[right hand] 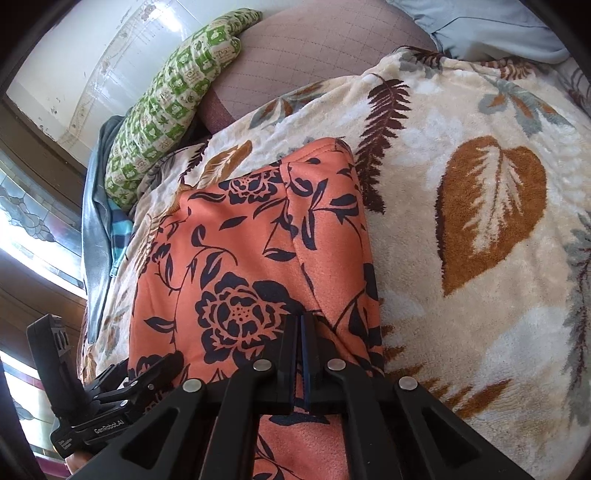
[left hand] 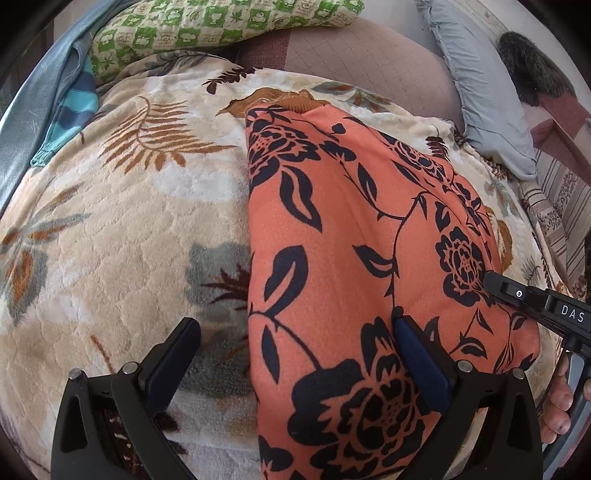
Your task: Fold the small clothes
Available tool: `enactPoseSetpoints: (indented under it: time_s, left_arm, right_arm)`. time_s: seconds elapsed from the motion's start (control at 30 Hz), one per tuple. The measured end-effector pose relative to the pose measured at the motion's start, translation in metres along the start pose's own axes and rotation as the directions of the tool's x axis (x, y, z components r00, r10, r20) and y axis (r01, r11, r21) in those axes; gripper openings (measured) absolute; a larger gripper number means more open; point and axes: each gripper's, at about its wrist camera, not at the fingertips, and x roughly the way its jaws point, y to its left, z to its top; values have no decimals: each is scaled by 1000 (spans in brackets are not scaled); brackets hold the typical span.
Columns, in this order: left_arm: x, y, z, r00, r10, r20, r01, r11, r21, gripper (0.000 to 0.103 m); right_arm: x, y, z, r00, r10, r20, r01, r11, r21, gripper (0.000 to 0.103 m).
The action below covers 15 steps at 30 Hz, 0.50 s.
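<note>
An orange garment with a black flower print [left hand: 354,236] lies folded lengthwise on a cream leaf-print blanket [left hand: 122,221]; it also shows in the right wrist view [right hand: 251,258]. My left gripper [left hand: 295,332] is open, its jaws straddling the garment's left folded edge near its close end. My right gripper [right hand: 302,325] has its jaws pressed together over the garment's near end; whether cloth is pinched between them is not visible. It also shows at the garment's right side in the left wrist view [left hand: 495,280].
A green checked pillow [left hand: 221,22] and a blue striped cloth [left hand: 74,107] lie at the far left. A grey-blue pillow [left hand: 480,92] lies at the far right. A window and wall [right hand: 55,74] stand left of the bed.
</note>
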Motion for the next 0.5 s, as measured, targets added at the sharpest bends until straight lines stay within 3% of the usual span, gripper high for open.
enactPoseSetpoints:
  time_s: [0.17, 0.3, 0.5]
  left_arm:
    - [-6, -1, -10, 999, 35, 14, -35, 999, -9, 103]
    - [-10, -5, -15, 996, 73, 42, -73, 997, 6, 103]
    - [-15, -10, -13, 991, 118, 64, -120, 992, 31, 103]
  right_arm:
    - [-11, -6, -8, 998, -57, 1, 57, 998, 5, 1]
    - [-18, -16, -11, 999, -53, -9, 53, 998, 40, 1]
    - [-35, 6, -15, 998, -39, 47, 42, 998, -56, 7]
